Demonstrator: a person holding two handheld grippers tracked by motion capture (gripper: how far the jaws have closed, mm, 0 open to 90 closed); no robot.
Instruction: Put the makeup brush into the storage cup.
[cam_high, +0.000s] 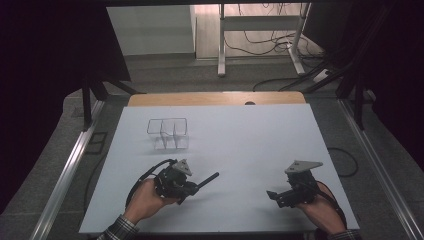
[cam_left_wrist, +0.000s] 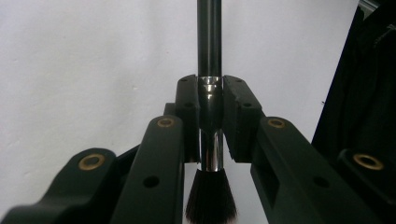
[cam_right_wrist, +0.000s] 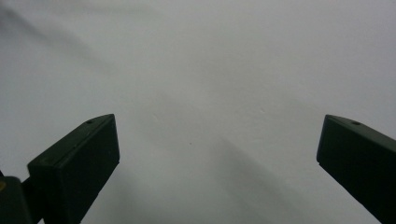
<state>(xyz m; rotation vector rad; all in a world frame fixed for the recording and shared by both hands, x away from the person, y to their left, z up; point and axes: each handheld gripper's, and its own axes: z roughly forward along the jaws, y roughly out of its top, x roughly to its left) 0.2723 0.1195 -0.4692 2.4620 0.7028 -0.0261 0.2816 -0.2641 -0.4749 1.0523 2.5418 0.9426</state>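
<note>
Brush (cam_left_wrist: 208, 93) sits clamped between the jaws of the left gripper (cam_high: 192, 187), which grip it at the shiny metal collar just above the bristles. In the left gripper view the dark bristle tuft (cam_left_wrist: 211, 198) points back toward the camera and the black handle runs straight out ahead over the white surface. From the high view the handle (cam_high: 209, 180) sticks out of the gripper toward the table's middle, slanting slightly up and to the right, low over the table (cam_high: 260, 135).

Left hand (cam_high: 145, 200) holds that gripper near the front edge of the table, left of centre (a plaid cuff shows at the wrist).

Right gripper (cam_high: 274, 195) is held in the right hand (cam_high: 320, 210) near the front right of the table, well apart from the left one, pointing left. Its jaws stand wide apart in the right gripper view, with nothing but bare white surface between them.

Clear plastic box (cam_high: 168, 133) with several compartments stands on the table behind the left gripper, toward the far left. It is apart from both grippers. Whether it holds anything cannot be told at this size.

Table top is white, with a wooden strip (cam_high: 215, 98) showing along the far edge.
</note>
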